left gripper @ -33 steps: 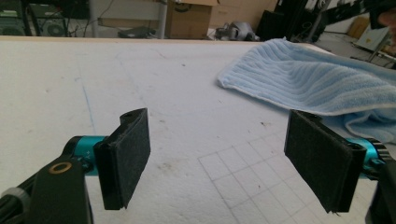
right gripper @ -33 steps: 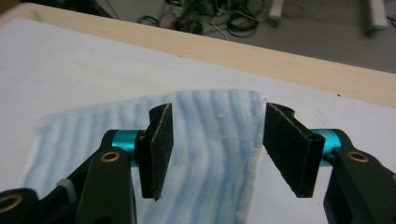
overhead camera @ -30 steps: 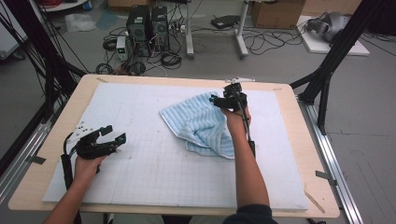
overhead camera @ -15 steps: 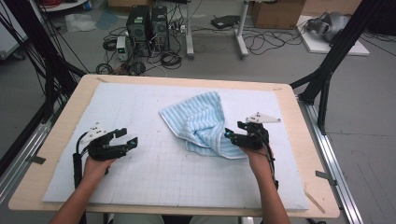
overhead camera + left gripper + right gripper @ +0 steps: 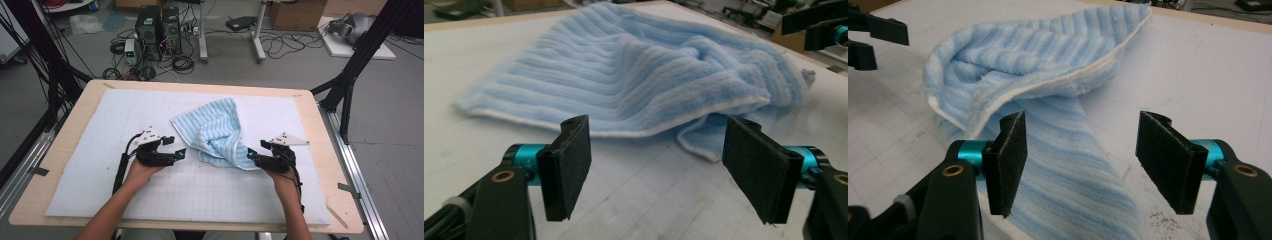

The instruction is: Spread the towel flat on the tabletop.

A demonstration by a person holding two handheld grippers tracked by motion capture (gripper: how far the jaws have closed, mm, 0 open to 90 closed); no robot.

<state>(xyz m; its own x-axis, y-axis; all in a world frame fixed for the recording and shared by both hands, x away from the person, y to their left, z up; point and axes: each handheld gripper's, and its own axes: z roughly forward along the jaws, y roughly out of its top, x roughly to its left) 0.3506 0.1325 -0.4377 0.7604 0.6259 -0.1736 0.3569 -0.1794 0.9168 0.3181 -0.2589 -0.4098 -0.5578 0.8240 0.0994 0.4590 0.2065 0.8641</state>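
Fig.: approach to the crumpled towel (image 5: pixel 215 132), mid-table on the white gridded mat (image 5: pixel 125 107), bunched w/ one striped flap trailing toward your right side.

Step in hand (judged): both grippers are lined up on the towel's near edges, grasp not yet made; likely you mean to pick up two corners & spread or fold it.

Left gripper (image 5: pixel 176 148): released, jaws apart w/ bare mat between the pads; in the left gripper view the white hem lies just beyond the pads (image 5: pixel 569 160), not touching. Its jaws have just been closing a little, nothing between them.

Right gripper (image 5: pixel 256 156): also released. In the right gripper view the striped flap runs on the mat between the pads (image 5: pixel 1168 160), but they don't press on it.

Next move (judged): push your left gripper forward until the hem sits between the pads; lower the right onto the flap's edge, then clench both. Take one layer only, since the folds overlap.

Around: wooden table edge (image 5: pixel 330 150), PC towers (image 5: pixel 160 25) & floor cables (image 5: pixel 280 47) beyond the table, well apart. Nothing blocks either approach; some dark specks lie on the mat near your right gripper.
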